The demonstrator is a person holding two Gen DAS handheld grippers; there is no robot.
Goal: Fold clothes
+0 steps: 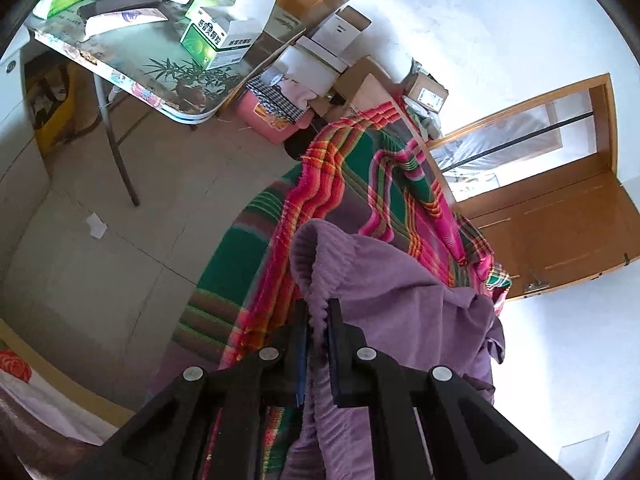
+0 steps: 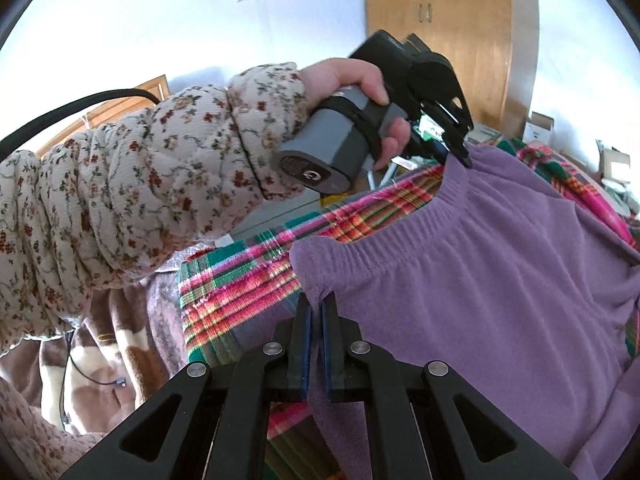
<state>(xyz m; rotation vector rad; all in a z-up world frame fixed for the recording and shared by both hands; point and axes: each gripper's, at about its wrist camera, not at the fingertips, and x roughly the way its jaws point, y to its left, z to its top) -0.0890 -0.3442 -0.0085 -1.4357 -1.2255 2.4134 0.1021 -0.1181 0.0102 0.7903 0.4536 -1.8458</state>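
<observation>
A purple fleece garment with a ribbed elastic waistband (image 2: pixel 480 280) hangs over a bright plaid blanket (image 2: pixel 248 276). My right gripper (image 2: pixel 316 300) is shut on one corner of the waistband. In the left wrist view the same purple garment (image 1: pixel 392 288) drapes down, and my left gripper (image 1: pixel 318 306) is shut on the other end of its ribbed edge. From the right wrist view, the left gripper (image 2: pixel 464 158) shows at the far waistband corner, held by a hand (image 2: pixel 360 84) in a floral quilted sleeve (image 2: pixel 140 184). The waistband is stretched between both grippers.
The plaid blanket (image 1: pixel 352 176) covers a bed. A folding table (image 1: pixel 132 64) with boxes and bags stands on the tiled floor (image 1: pixel 80 240). Cardboard boxes (image 1: pixel 360 76) and a pink bin (image 1: pixel 272 116) sit beyond the bed. A wooden door (image 1: pixel 560 224) and a wardrobe (image 2: pixel 440 40) line the walls.
</observation>
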